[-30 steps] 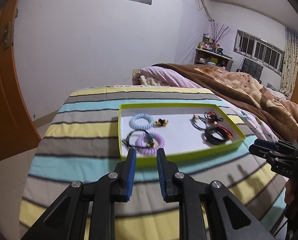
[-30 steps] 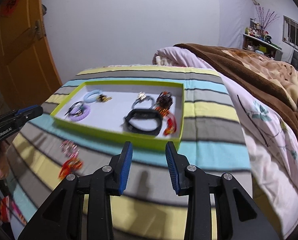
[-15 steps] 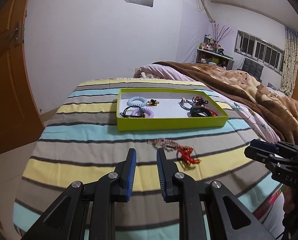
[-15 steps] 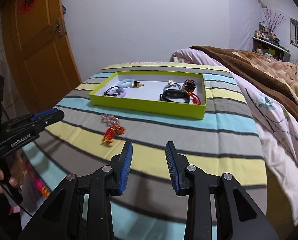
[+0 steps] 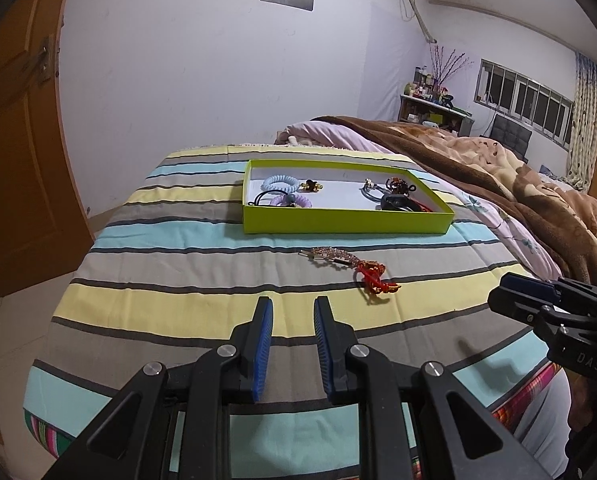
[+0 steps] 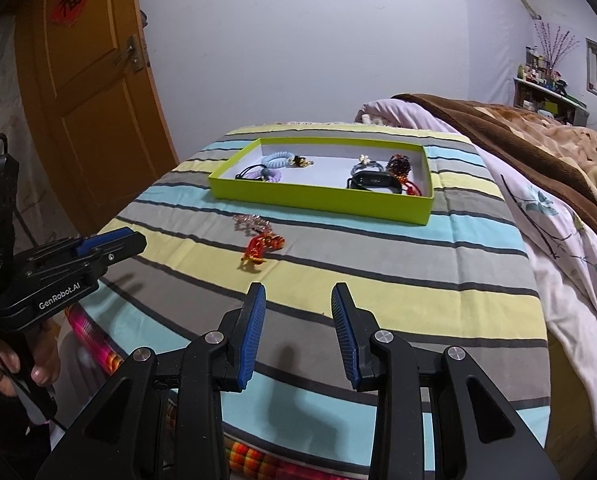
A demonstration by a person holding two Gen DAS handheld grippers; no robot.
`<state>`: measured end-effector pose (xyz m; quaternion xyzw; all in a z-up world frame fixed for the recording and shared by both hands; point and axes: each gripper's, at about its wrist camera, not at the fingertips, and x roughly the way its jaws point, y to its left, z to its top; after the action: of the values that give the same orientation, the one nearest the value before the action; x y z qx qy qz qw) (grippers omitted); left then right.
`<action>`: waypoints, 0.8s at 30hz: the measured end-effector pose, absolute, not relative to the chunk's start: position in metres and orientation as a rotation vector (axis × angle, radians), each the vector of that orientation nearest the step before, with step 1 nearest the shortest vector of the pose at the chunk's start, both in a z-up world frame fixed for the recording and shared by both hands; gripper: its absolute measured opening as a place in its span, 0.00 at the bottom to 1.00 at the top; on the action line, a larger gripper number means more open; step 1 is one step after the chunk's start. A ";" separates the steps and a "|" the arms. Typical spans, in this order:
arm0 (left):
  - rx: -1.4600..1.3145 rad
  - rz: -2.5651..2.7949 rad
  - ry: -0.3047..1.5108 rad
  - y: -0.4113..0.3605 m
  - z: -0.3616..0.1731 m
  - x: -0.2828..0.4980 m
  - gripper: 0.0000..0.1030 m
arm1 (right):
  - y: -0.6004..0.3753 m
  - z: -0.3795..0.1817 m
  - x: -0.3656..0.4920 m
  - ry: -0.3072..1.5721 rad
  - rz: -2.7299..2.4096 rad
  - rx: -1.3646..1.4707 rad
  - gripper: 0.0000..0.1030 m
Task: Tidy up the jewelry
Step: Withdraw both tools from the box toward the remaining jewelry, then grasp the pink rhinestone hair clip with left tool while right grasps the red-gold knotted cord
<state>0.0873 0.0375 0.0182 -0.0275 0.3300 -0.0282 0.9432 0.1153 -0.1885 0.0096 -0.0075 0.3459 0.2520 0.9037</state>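
1. Left gripper (image 5: 293, 346): fingers apart, narrow gap, holding nothing, hovering over striped blanket (image 5: 170, 264).
2. Right gripper (image 6: 298, 334): fingers wider apart, also empty.
3. Green tray (image 5: 346, 222) holds hair ties, bracelets, black band; two pieces sit outside it on the blanket: pink beaded chain (image 5: 330, 257) touching red knot charm (image 5: 374, 278), just in front of the tray.
4. Risk: the two look tangled, so grabbing one likely drags the other.
5. Risk: soft blanket gives, so fingers may pinch fabric or the thin chain may slip out.

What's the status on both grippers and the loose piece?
Left gripper, right gripper: open, empty. Red-tasselled chain lies on striped blanket, outside green tray. Path unobstructed.
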 end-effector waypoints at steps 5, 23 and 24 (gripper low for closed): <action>-0.063 -0.044 0.680 0.044 0.015 0.090 0.20 | -0.176 0.006 0.120 0.724 0.541 -0.029 0.34; -0.100 -0.008 0.689 0.078 0.007 0.109 0.20 | -0.121 -0.016 0.166 0.803 0.582 -0.057 0.34; -0.101 -0.010 0.689 0.078 0.007 0.110 0.20 | -0.119 -0.017 0.169 0.807 0.583 -0.056 0.34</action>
<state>0.1104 0.0783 0.0070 -0.0493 0.3376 -0.0051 0.9400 0.1691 -0.1185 -0.0166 -0.0271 0.3872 0.2798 0.8781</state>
